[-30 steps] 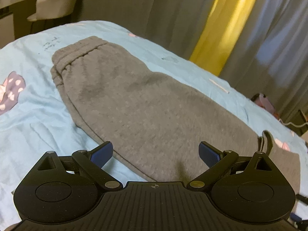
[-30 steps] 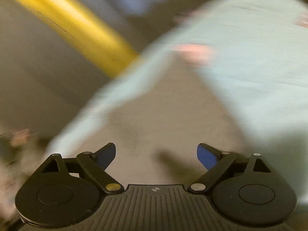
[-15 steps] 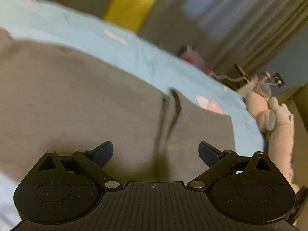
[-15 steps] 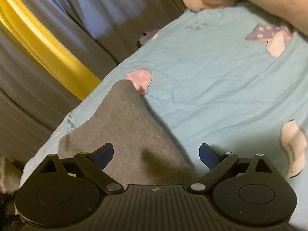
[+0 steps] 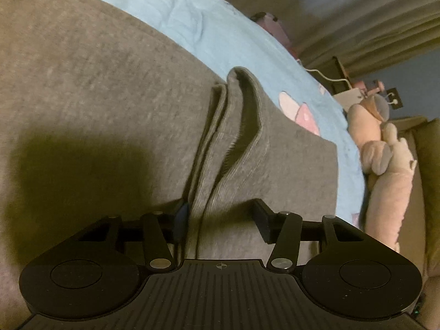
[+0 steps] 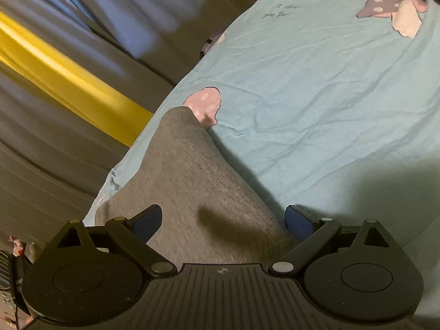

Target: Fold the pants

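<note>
Grey sweatpants (image 5: 96,82) lie flat on a light blue bedsheet (image 5: 220,30). In the left wrist view a raised ridge of the cloth, the leg cuff fold (image 5: 233,126), runs toward my left gripper (image 5: 221,220), whose jaws stand partly closed around the base of that ridge. In the right wrist view the ribbed cuff end of the pants (image 6: 192,170) lies between the fingers of my right gripper (image 6: 222,220), which is open and close above the cloth.
A pink plush toy (image 5: 385,165) lies at the bed's right edge. Grey curtains (image 6: 82,5) with a yellow strip (image 6: 68,82) hang beyond the bed. The sheet (image 6: 316,82) has pink and purple prints. A cable and small items (image 5: 365,90) sit past the bed.
My left gripper swung from the waistband view along the leg to the cuff fold, dropped close and narrowed its jaws around the ridge. My right gripper moved down over the cuff end.
</note>
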A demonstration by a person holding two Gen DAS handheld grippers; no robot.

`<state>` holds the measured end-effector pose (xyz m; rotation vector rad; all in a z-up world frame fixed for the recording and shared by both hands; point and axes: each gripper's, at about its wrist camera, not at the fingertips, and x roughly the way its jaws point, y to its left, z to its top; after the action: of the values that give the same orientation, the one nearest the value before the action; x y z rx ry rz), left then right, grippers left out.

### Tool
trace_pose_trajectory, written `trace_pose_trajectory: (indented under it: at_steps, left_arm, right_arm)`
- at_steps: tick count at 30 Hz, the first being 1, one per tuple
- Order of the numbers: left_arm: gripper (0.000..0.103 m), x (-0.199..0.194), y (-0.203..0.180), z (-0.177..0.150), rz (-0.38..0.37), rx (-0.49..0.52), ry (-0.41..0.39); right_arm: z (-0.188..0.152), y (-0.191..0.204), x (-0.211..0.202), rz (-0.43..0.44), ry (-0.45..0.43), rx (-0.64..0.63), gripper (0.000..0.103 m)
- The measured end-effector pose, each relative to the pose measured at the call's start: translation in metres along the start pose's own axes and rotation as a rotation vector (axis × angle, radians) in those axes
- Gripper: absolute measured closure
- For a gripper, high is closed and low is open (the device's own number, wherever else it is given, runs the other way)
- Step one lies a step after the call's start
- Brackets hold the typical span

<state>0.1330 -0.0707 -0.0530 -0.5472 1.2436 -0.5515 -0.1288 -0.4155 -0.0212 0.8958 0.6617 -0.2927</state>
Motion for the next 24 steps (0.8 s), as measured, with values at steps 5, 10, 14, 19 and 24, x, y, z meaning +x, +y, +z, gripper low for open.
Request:
trace_pose_trajectory:
  at_steps: [5,10,14,19,24]
  left_arm:
    - [0.083,-0.002,-0.006,-0.005,-0.005,0.020,-0.015]
    - [0.084,-0.035,-0.026,-0.004,-0.006,0.103,-0.064]
    - [0.084,-0.063,-0.028,0.003,0.052,0.141,-0.103]
    - [0.082,-0.076,-0.012,0.008,0.213,0.197,-0.135]
    - [0.067,-0.081,0.001,-0.002,0.324,0.170,-0.155]
  right_arm:
    - [-0.002,0.004,0.000,0.004,-0.005,-0.019,0.007]
    - [-0.003,0.005,-0.003,0.019,-0.031,-0.034,0.007]
    - [-0.005,0.012,-0.001,0.021,-0.019,-0.072,0.007]
    - [-0.006,0.017,0.004,0.002,0.012,-0.101,0.007]
    - [-0.007,0.021,0.006,-0.019,0.014,-0.122,0.007]
